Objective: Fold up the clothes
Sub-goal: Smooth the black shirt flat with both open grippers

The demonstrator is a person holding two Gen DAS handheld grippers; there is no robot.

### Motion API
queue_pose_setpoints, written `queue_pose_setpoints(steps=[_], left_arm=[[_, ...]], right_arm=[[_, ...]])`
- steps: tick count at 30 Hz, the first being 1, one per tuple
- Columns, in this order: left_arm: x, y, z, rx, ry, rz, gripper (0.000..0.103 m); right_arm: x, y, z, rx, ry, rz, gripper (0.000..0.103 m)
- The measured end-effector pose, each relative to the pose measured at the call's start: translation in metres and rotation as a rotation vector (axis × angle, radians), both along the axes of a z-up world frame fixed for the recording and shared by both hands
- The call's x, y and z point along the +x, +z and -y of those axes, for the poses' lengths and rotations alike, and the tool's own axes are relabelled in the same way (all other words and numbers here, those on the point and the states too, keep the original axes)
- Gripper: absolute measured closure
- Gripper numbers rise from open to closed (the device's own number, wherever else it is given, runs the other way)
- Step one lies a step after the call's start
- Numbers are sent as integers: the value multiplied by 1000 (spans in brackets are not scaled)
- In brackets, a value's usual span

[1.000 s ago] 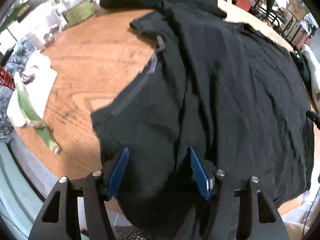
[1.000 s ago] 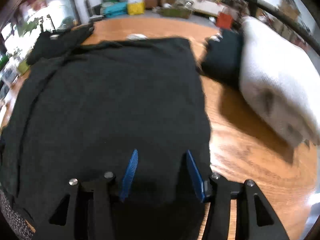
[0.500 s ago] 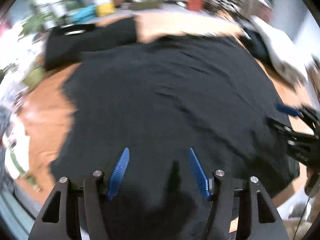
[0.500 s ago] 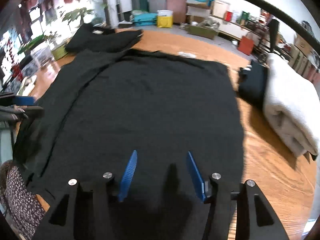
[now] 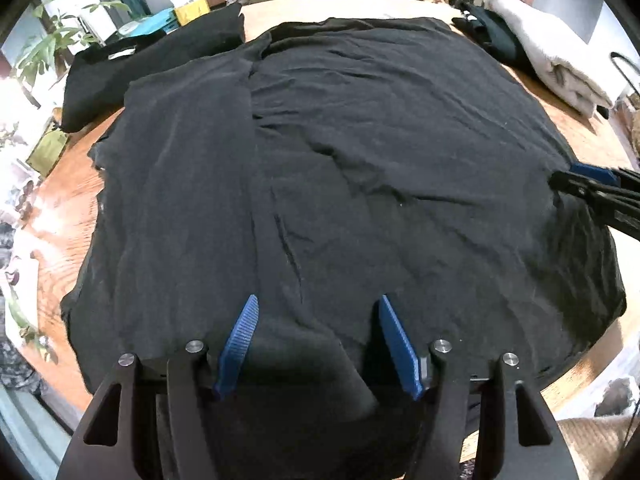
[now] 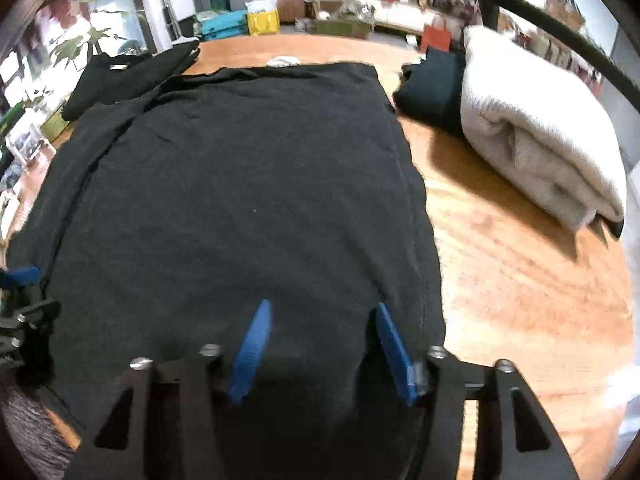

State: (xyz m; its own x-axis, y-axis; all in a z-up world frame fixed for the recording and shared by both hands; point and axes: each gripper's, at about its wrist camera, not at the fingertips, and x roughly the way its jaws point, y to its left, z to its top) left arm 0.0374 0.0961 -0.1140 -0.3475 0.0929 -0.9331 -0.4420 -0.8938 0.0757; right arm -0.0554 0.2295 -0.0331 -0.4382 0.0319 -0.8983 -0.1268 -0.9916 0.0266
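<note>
Black shirt spread flat on wooden tabletop, near hem hanging over the edge. Left tool jaws apart over cloth, gripping nothing. Right tool jaws closing above cloth near its right edge, pads not pressing. White folded towel at right.

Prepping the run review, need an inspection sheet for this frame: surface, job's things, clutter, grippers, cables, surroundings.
Surface: round wooden table, bare wood at right.
Job's things: black shirt spread flat, left side folded in.
Clutter: white towel folded at right, dark bundle beside it, black garment far left.
Grippers: left gripper open over near hem; right gripper jaws closing, over near right hem, nothing pinched.
Cables: nothing seen.
Surroundings: plant, yellow bag, boxes.
</note>
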Motion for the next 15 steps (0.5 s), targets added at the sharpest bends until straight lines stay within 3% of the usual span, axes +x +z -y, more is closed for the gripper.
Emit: queue_pose_setpoints(steps=[2, 6, 9, 11, 15], left_arm=[[5, 4, -2, 1, -6, -2, 38], [19, 15, -2, 8, -20, -44, 38], [27, 36, 10, 85, -10, -101, 38], [28, 60, 22, 181, -1, -180, 38], [39, 106, 51, 289, 48, -315, 38]], right_arm=[[6, 6, 10, -60, 54, -24, 48], [21, 6, 26, 5, 88, -21, 43], [39, -2, 16, -20, 45, 4, 43], [59, -1, 4, -54, -11, 1, 43], [88, 7, -14, -93, -116, -17, 40]])
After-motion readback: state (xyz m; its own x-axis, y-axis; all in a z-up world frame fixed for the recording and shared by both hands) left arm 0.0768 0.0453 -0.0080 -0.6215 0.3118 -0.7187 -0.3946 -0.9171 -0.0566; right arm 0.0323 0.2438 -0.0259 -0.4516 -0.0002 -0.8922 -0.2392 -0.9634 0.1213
